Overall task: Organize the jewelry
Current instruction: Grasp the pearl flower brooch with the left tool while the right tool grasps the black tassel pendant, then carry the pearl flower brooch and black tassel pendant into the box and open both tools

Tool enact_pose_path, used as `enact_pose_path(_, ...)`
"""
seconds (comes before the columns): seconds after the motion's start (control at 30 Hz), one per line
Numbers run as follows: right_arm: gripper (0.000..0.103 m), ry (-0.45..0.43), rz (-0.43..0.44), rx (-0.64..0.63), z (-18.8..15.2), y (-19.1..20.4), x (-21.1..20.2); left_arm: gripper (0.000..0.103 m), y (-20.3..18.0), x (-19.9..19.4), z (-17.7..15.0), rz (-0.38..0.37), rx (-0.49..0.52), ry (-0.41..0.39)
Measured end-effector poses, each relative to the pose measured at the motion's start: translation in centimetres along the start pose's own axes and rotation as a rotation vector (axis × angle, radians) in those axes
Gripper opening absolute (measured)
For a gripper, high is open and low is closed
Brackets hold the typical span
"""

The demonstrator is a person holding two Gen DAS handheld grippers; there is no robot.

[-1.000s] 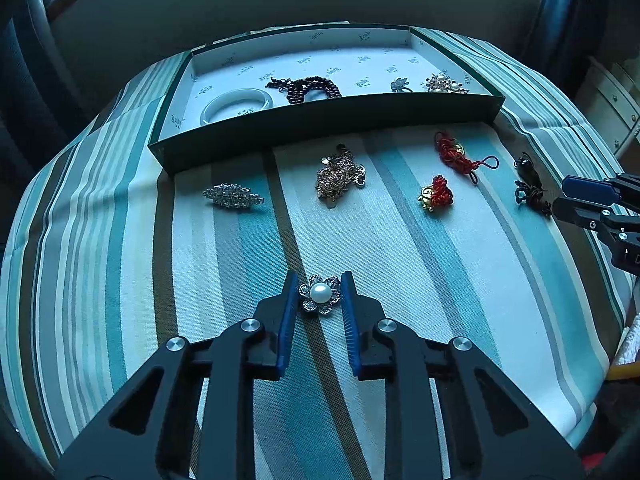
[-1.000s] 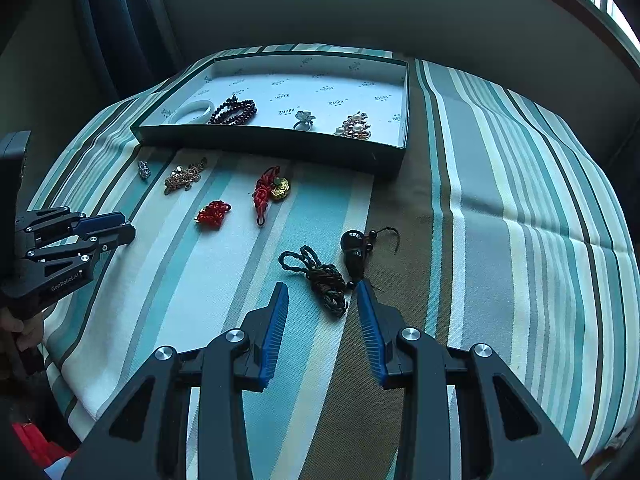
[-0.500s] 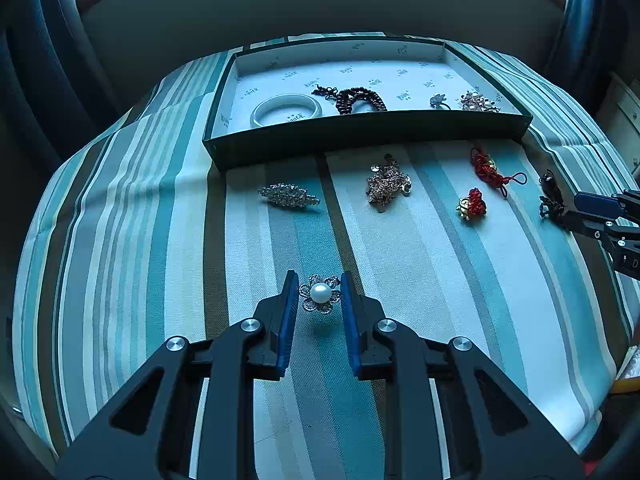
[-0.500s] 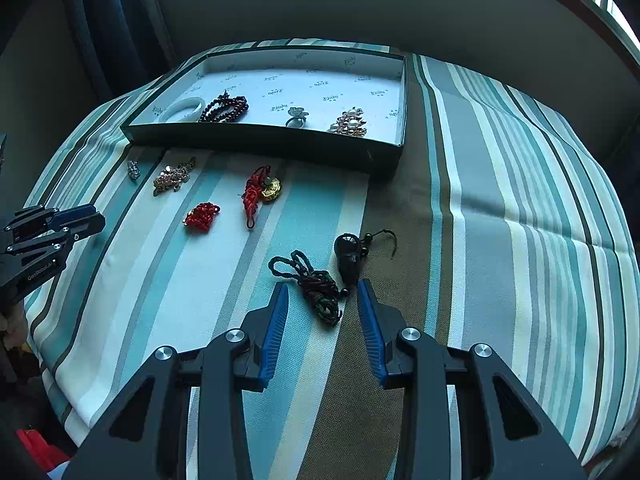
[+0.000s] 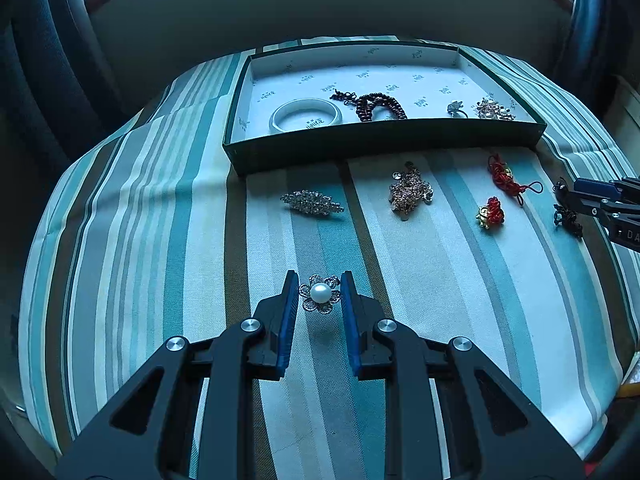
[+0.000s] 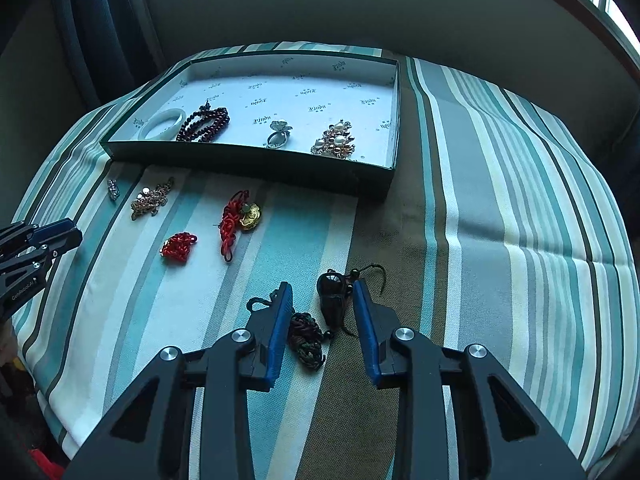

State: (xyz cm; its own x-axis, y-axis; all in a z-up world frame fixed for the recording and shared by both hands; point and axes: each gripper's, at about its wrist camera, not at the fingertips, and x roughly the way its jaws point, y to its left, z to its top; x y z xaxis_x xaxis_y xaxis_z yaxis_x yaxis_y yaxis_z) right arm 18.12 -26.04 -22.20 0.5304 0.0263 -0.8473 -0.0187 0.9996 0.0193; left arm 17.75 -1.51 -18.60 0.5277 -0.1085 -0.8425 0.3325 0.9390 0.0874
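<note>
Pearl brooch [image 5: 320, 298], light, rigid, fragile petals: gripped at its rim in left gripper [image 5: 320, 294] jaws, low center frame. Right gripper [image 6: 322, 300] jaws, just closing, straddle limp black cord charm [image 6: 332, 300], untouched. Box [image 5: 380, 144] beyond.

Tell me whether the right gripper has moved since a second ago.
Yes: right gripper advanced toward the tray; its jaws have just been closing, the black pendant between them.
</note>
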Motion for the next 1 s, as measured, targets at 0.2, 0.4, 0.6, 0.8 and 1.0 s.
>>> enact_pose_path(0.2, 0.022, 0.025, -0.004, 0.001, 0.1, -0.2, 1.1, 0.021, 0.4, 0.3, 0.2, 0.011, -0.005, 0.004)
enact_pose_path(0.4, 0.017, 0.033, -0.009, -0.022, -0.2, 0.1, 1.2, 0.021, 0.4, 0.4, 0.4, 0.016, -0.006, 0.002)
enact_pose_path(0.6, 0.017, 0.032, -0.018, -0.036, -0.4, 0.3, 1.1, 0.021, 0.3, 0.6, 0.5, 0.013, -0.001, 0.004)
enact_pose_path(0.8, 0.017, 0.025, -0.023, -0.037, -0.4, 0.5, 0.9, 0.021, 0.4, 0.6, 0.4, 0.015, -0.003, 0.004)
enact_pose_path(1.0, 0.017, 0.013, -0.021, -0.042, -0.4, 0.7, 0.2, 0.021, 0.5, 0.3, 0.5, 0.019, -0.008, -0.006)
